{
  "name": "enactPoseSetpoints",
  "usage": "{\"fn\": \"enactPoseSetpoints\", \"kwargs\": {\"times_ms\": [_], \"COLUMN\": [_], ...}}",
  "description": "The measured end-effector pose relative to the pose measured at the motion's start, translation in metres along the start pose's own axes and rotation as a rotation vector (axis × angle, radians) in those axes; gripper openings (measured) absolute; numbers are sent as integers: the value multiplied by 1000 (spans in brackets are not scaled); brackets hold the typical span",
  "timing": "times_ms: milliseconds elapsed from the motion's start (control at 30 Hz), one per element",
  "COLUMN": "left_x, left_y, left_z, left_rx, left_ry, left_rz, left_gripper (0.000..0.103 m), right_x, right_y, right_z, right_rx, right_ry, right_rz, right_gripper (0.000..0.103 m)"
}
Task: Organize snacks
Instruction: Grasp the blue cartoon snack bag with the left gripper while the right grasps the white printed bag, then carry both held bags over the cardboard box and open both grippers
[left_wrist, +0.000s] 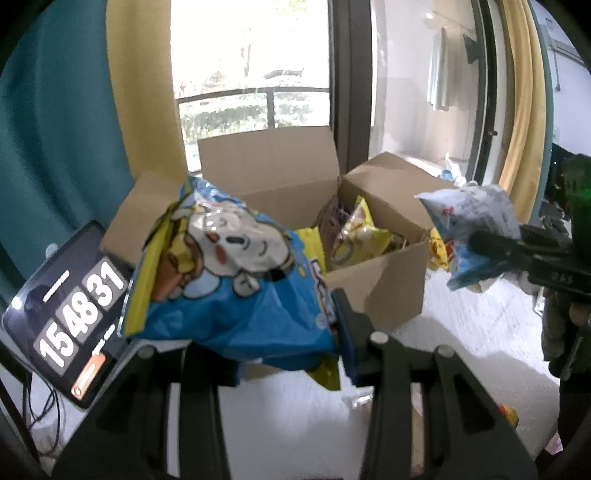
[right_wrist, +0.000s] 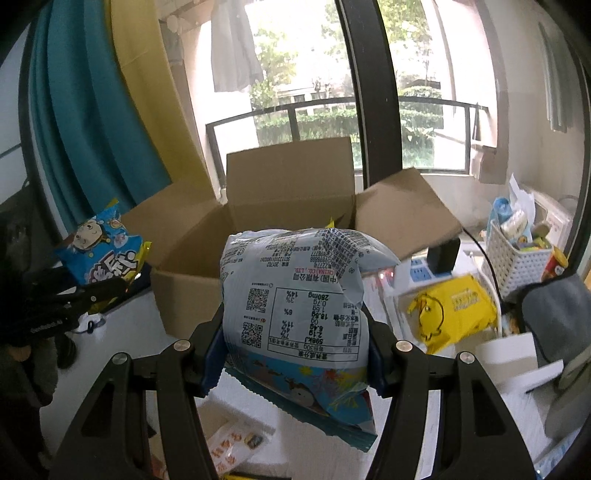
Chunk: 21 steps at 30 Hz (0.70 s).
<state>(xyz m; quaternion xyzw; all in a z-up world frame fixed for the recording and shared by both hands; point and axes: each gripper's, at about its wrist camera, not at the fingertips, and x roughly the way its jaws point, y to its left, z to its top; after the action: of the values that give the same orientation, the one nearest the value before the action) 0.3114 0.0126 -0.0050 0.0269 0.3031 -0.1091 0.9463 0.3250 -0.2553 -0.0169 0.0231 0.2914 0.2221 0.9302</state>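
My left gripper (left_wrist: 280, 332) is shut on a blue and yellow snack bag (left_wrist: 229, 266) with a cartoon face, held up in front of an open cardboard box (left_wrist: 384, 280). The box holds yellow snack bags (left_wrist: 362, 232). My right gripper (right_wrist: 295, 354) is shut on a pale blue snack bag (right_wrist: 295, 288) with its printed back facing me, in front of the same box (right_wrist: 184, 291). In the left wrist view the right gripper (left_wrist: 491, 247) holds its bag (left_wrist: 469, 218) at the right. In the right wrist view the left gripper (right_wrist: 110, 291) holds its bag (right_wrist: 107, 247) at the left.
A tablet (left_wrist: 70, 321) showing a clock leans at the left. A yellow pack (right_wrist: 450, 314), a white basket (right_wrist: 517, 258) of small items and a power strip (right_wrist: 421, 273) lie to the right of the box. A flat packet (right_wrist: 232, 443) lies on the white table (left_wrist: 480, 332). Curtains and a window stand behind.
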Motion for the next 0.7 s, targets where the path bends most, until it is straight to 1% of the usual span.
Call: {"fn": "enactPoseSetpoints", "kwargs": {"times_ms": [167, 367, 533, 567, 633, 667, 700], "left_x": [17, 43, 68, 71, 79, 82, 84], "left_y": [3, 9, 14, 15, 18, 18, 20], "left_z": [15, 26, 35, 37, 42, 44, 46], "left_rx": [9, 17, 22, 22, 11, 12, 13], "left_ry": [-7, 5, 15, 14, 6, 5, 0], "left_rz": [3, 0, -5, -2, 9, 12, 18], "left_gripper": [40, 40, 41, 44, 51, 61, 66], "right_x": [8, 20, 36, 39, 43, 45, 48], "right_y": [0, -1, -4, -5, -4, -3, -3], "right_z": [14, 30, 37, 38, 41, 43, 45], "right_rx": [-11, -27, -31, -46, -56, -59, -60], "right_ry": [-17, -40, -37, -51, -55, -57, -58], "right_rz": [3, 10, 4, 27, 19, 19, 17], "right_gripper": [64, 64, 64, 64, 64, 64, 64]}}
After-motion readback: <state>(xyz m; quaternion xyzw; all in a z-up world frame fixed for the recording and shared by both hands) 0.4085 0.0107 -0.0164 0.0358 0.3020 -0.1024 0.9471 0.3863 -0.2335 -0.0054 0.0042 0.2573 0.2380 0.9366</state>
